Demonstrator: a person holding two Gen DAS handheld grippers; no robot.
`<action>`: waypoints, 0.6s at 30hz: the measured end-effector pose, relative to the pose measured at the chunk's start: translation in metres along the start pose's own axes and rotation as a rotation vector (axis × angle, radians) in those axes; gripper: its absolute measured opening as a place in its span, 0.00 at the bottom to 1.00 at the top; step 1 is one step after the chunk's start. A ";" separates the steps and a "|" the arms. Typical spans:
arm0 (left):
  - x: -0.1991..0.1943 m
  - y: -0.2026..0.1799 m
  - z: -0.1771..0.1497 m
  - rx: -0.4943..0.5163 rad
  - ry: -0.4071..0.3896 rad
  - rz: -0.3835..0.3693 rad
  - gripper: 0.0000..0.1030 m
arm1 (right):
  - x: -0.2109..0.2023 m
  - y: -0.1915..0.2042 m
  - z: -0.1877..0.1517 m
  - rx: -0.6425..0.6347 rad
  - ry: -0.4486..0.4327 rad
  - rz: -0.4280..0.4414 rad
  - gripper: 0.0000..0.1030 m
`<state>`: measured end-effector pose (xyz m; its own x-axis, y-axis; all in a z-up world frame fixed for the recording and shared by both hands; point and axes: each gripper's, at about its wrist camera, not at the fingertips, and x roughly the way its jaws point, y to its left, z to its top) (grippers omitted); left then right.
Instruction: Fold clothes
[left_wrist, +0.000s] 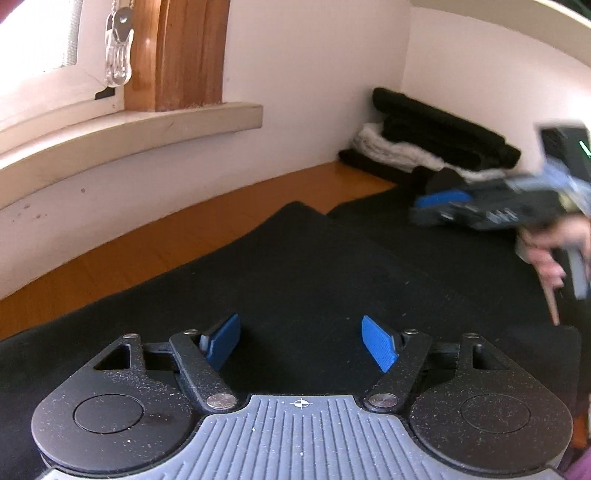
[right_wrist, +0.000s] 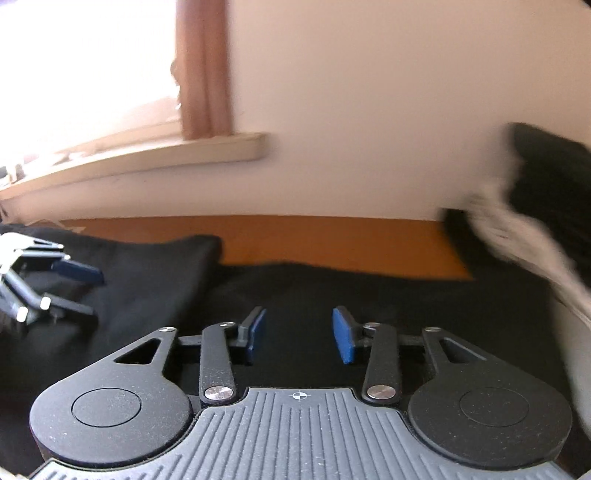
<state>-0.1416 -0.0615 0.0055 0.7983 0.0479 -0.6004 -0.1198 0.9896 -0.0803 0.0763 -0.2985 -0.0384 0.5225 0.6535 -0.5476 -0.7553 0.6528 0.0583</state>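
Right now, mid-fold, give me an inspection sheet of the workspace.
Surface: wooden table, bare strip along the wall.
Job's things: black garment spread flat, one corner raised near the far edge.
Clutter: stack of folded black and white clothes in the corner.
Grippers: left tool open above the garment, nothing between its blue pads; right tool open, empty.
Cables: nothing seen.
Surroundings: white wall, window sill, brown curtain.

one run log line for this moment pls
left tongs: open, empty | right tongs: open, empty | black garment: spread flat on wooden table | folded stack: by wall
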 end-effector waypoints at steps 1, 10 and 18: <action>-0.001 0.001 -0.001 0.001 0.000 0.006 0.74 | 0.016 0.004 0.008 -0.010 0.031 0.024 0.38; -0.018 0.022 -0.012 0.029 0.012 0.025 0.74 | 0.083 0.025 0.032 -0.061 0.058 0.014 0.37; -0.031 0.034 -0.018 0.045 0.016 0.059 0.76 | 0.061 0.028 0.044 -0.115 0.025 -0.011 0.39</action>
<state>-0.1808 -0.0320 0.0074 0.7812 0.1046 -0.6155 -0.1395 0.9902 -0.0089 0.1044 -0.2240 -0.0335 0.5218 0.6357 -0.5688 -0.7908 0.6105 -0.0431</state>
